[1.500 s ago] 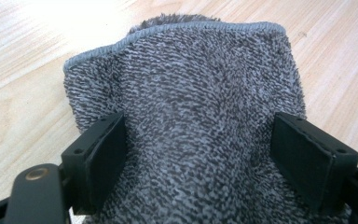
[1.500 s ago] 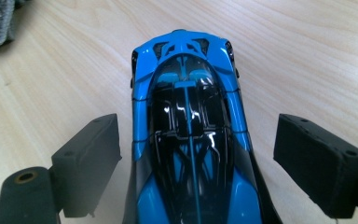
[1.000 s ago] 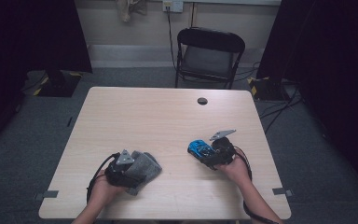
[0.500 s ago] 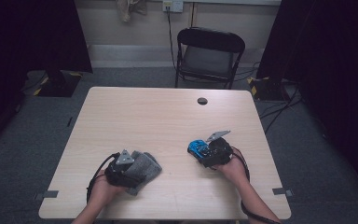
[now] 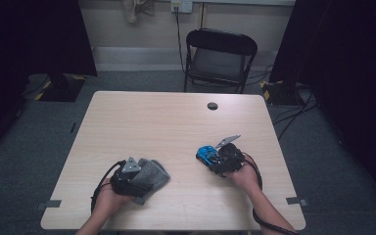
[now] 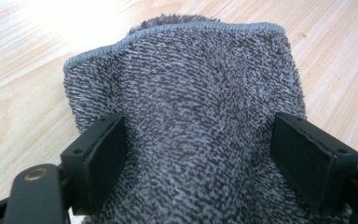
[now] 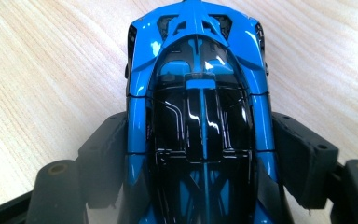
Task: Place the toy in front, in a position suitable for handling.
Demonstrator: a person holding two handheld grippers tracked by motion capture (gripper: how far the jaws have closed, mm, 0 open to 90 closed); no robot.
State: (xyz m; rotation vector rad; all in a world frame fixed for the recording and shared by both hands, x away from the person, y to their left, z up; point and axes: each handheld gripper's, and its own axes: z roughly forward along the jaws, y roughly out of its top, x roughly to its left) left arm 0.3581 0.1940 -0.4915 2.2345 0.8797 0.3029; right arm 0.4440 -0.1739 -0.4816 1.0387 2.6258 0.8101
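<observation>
From above I have the table in full, with a chair behind its far edge and a small dark disc near that edge; I can't make out what the disc is. The surroundings fall off into darkness.

At the near left, a grey cloth lies on the wood, partly covered by my left gripper and hand. In the left gripper view the cloth sits between the jaws and its near end is cut off; I cannot tell whether the pads press it.

At the near right, my right gripper straddles a blue toy car. Its jaws have just been closing, and in the right gripper view they flank the car closely. Its tail is out of frame, and whether both pads touch is unclear.
</observation>
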